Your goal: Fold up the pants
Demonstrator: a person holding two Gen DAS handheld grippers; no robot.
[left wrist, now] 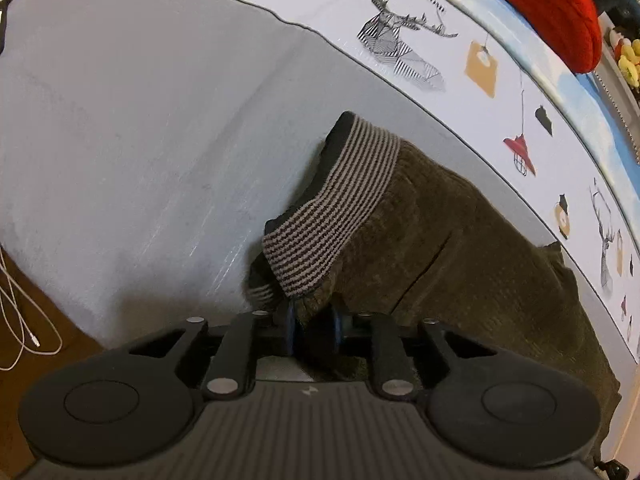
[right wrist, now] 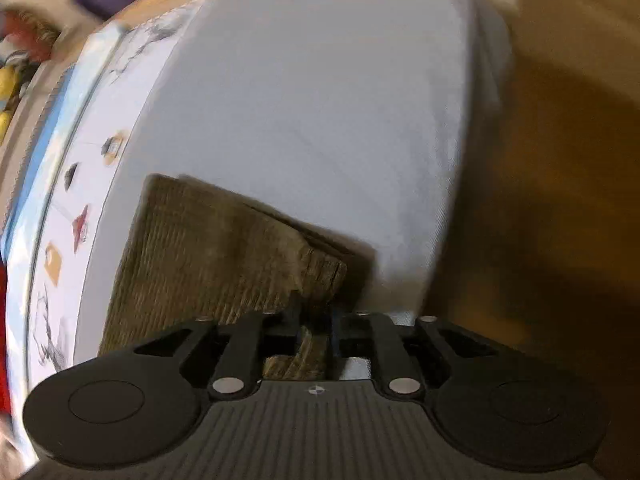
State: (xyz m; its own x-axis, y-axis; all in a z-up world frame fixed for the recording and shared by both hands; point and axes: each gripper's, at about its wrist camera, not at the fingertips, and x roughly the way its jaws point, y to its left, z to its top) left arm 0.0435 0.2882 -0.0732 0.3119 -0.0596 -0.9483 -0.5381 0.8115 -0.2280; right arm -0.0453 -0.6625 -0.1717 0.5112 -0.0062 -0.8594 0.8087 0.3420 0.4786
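While both the left gripper (left wrist: 313, 330) and the right gripper (right wrist: 315, 330) pinch corduroy edges low in their frames, the olive pants (left wrist: 440, 248) sprawl over the grey bedspread (left wrist: 140, 140), soft, limp, light, best held at waistband (left wrist: 332, 204) and hems.

- The pants (left wrist: 460, 248) are showing olive-brown corduroy, ribbed in fine lines.
- Their waistband (left wrist: 340, 204) is showing thin tan and dark brown stripes, with a black lining inside.
- The sheet (left wrist: 140, 120) under them is looking plain pale grey.
- The border cloth (left wrist: 460, 68) is showing white, printed with black line-drawn deer heads, mustard-yellow tags and a red lamp.
- A knitted thing (left wrist: 552, 4) at the far edge is glowing bright red.
- The left gripper (left wrist: 312, 332) is showing black arms and blue pads.
- The right gripper (right wrist: 314, 328) is showing black too.
- The floor (right wrist: 560, 200) is looking warm brown.
- A cable (left wrist: 16, 316) is trailing white.
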